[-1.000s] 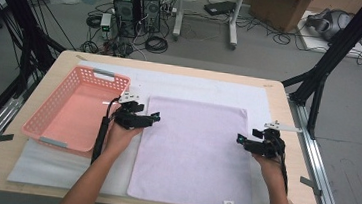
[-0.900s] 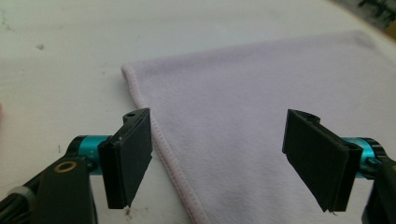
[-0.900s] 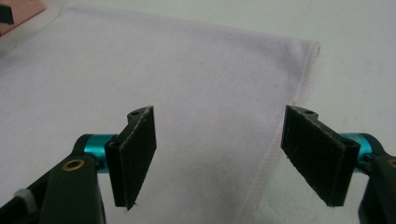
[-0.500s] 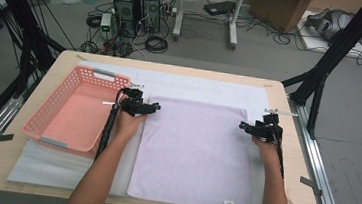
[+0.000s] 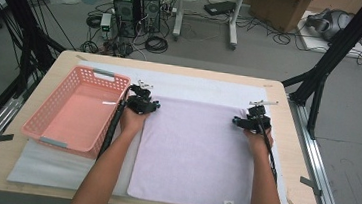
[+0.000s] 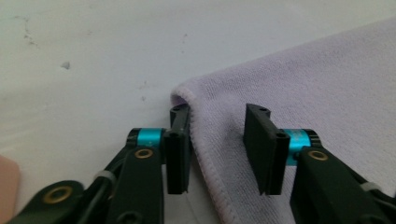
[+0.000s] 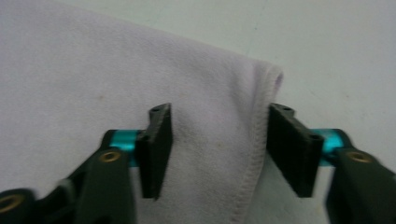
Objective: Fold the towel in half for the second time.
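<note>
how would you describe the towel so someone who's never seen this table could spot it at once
On the light wooden table, right of the pink plastic basket, a large pale lilac terry towel lies flat on a white mat. Unlike the smooth mat, it is fluffy, with stitched hems and a small white tag at its near edge.

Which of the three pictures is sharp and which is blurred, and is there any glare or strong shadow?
High view: even, soft light, no glare, only faint shadows beside the pink basket. Left gripper view: the lilac towel corner and fingers are fairly sharp. Right gripper view: the towel hem and fingers are soft, slightly smeared; white mat looks flat and washed out.
</note>
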Motion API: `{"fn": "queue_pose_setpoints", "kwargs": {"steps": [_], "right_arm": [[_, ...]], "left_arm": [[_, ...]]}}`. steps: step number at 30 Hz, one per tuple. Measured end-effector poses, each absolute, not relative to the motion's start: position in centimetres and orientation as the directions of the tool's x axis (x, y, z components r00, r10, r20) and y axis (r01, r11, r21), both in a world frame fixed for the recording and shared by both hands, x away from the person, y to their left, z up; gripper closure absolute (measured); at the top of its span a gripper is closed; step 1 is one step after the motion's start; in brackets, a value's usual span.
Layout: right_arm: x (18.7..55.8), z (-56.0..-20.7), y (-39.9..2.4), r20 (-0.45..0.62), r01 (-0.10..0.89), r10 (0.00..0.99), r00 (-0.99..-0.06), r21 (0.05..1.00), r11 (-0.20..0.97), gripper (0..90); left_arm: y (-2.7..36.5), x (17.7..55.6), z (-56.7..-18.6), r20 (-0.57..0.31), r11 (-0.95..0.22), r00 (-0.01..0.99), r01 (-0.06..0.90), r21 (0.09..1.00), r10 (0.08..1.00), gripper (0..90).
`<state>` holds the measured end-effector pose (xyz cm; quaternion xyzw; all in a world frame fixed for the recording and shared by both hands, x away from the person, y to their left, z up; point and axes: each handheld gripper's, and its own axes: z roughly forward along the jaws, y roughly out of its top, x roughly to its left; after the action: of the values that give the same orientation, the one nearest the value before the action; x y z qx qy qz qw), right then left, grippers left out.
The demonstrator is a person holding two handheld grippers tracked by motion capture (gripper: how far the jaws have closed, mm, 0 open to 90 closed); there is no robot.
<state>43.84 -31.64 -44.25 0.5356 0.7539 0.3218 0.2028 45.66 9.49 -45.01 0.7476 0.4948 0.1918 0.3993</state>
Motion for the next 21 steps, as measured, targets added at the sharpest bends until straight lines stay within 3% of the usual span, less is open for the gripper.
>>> {"fn": "queue_pose_setpoints", "kwargs": {"steps": [1, 3, 4, 6, 10, 14, 21], "right_arm": [[43.8, -44.2, -31.5, 0.041, 0.675, 0.936, -0.349, 0.704, 0.221, 56.4], [43.7, -44.3, -31.3, 0.076, 0.684, 0.942, -0.327, 0.707, 0.181, 67.2], [43.7, -44.3, -31.4, 0.111, 0.691, 0.942, -0.317, 0.707, 0.149, 78.8], [43.7, -44.4, -31.5, 0.167, 0.703, 0.935, -0.313, 0.703, 0.109, 81.2], [43.6, -44.2, -31.5, 0.148, 0.691, 0.934, -0.325, 0.711, 0.128, 83.0], [43.6, -43.1, -31.7, 0.14, 0.603, 0.944, -0.3, 0.795, 0.074, 83.6], [43.7, -41.4, -32.1, 0.183, 0.518, 0.933, -0.309, 0.856, 0.003, 83.4]], "left_arm": [[9.8, 45.8, -45.1, -0.16, -0.168, 0.451, 0.602, 0.781, 0.878, 78.9], [10.4, 46.0, -45.2, -0.234, -0.107, 0.435, 0.629, 0.77, 0.87, 82.5], [10.7, 46.1, -45.2, -0.263, -0.086, 0.426, 0.644, 0.76, 0.866, 83.2], [10.9, 46.2, -45.3, -0.302, -0.047, 0.405, 0.66, 0.75, 0.863, 84.2], [10.9, 46.2, -44.8, -0.314, 0.001, 0.378, 0.638, 0.77, 0.871, 85.4], [11.4, 46.3, -43.5, -0.352, 0.107, 0.343, 0.567, 0.816, 0.871, 85.8], [11.8, 46.2, -41.5, -0.347, 0.125, 0.407, 0.481, 0.868, 0.845, 85.6]]}}
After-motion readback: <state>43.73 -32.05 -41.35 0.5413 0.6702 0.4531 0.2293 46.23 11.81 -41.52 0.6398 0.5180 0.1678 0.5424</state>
